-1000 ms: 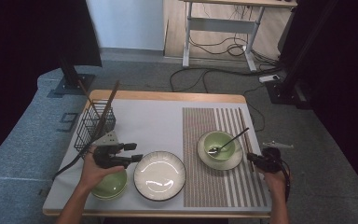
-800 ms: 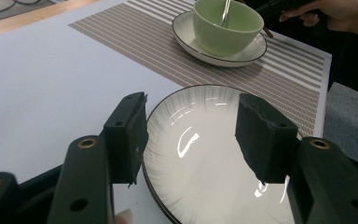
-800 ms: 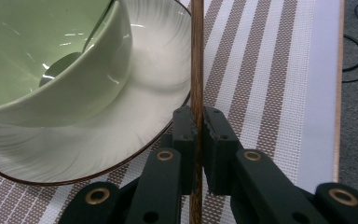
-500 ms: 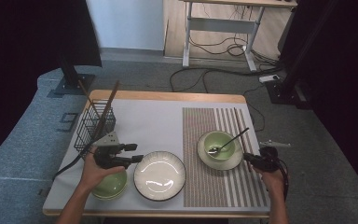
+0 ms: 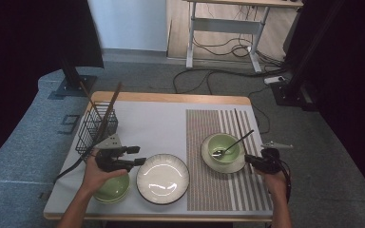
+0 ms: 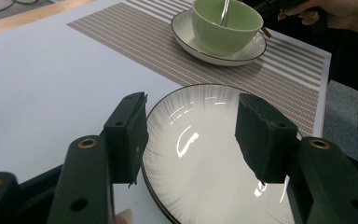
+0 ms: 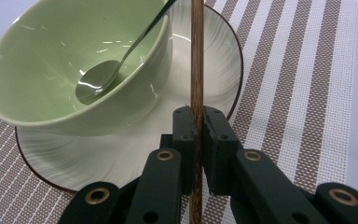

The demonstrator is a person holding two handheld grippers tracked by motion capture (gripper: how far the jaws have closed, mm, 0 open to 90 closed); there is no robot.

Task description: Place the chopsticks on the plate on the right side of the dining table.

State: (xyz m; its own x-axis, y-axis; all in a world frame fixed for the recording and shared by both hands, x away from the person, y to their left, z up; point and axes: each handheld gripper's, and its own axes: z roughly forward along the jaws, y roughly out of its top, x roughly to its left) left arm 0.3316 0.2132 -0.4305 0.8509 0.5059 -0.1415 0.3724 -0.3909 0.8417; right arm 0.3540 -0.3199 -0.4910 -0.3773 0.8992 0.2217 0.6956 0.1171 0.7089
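My right gripper [image 7: 196, 122] is shut on a thin brown wooden chopstick [image 7: 196, 56], which runs up past the saucer's rim. In the high view the right gripper [image 5: 251, 160] sits just right of the saucer [image 5: 237, 166]. On that saucer stands a pale green bowl [image 5: 223, 148] with a metal spoon [image 7: 100, 84] in it. My left gripper [image 6: 191, 135] is open, its jaws apart over the near rim of the white plate [image 6: 205, 158] with nothing between them. In the high view the left gripper [image 5: 140, 156] is at the left edge of the white plate [image 5: 163, 178].
A second green bowl [image 5: 111, 190] lies under the left hand. A black wire basket [image 5: 95, 126] holding long sticks stands at the table's left. The striped placemat [image 5: 209, 190] covers the right half. The table's right edge is close beside the right hand.
The right gripper with the chopstick has crept slightly left toward the saucer. The left gripper has stayed where it was.
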